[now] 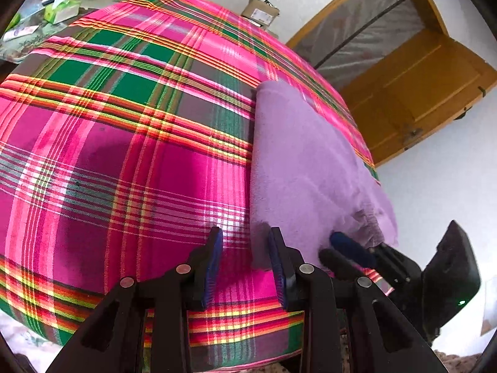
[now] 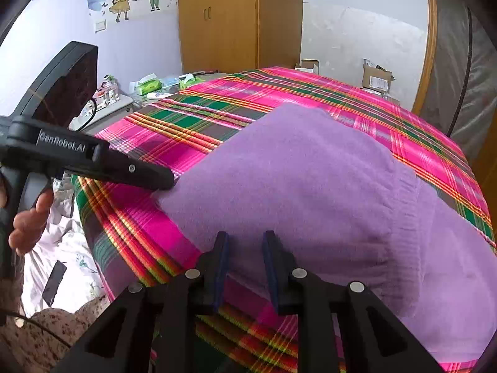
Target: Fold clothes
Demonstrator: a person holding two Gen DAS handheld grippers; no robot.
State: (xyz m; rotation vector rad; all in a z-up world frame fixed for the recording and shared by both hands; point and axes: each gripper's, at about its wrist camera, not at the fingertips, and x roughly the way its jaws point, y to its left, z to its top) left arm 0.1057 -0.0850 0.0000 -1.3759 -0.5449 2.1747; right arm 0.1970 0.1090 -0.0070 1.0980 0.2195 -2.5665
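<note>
A folded purple fleece garment (image 1: 310,161) (image 2: 310,186) lies flat on the bed's pink plaid sheet (image 1: 124,155) (image 2: 403,130), near its front right edge. My left gripper (image 1: 246,236) (image 2: 166,181) stands open at the garment's near left corner. The cloth's edge lies by the right finger, and bare sheet shows in the rest of the gap. My right gripper (image 2: 245,237) (image 1: 329,245) straddles the garment's near edge farther right. Its fingers are apart, and flat cloth lies between them with no pinched ridge.
A bedside table with a green tissue pack (image 1: 60,7) (image 2: 149,87) stands past the bed's far left. A cardboard box (image 1: 259,12) (image 2: 376,80) sits behind the bed, near a wooden wardrobe (image 2: 236,18). A person's hand (image 2: 28,220) holds the left gripper.
</note>
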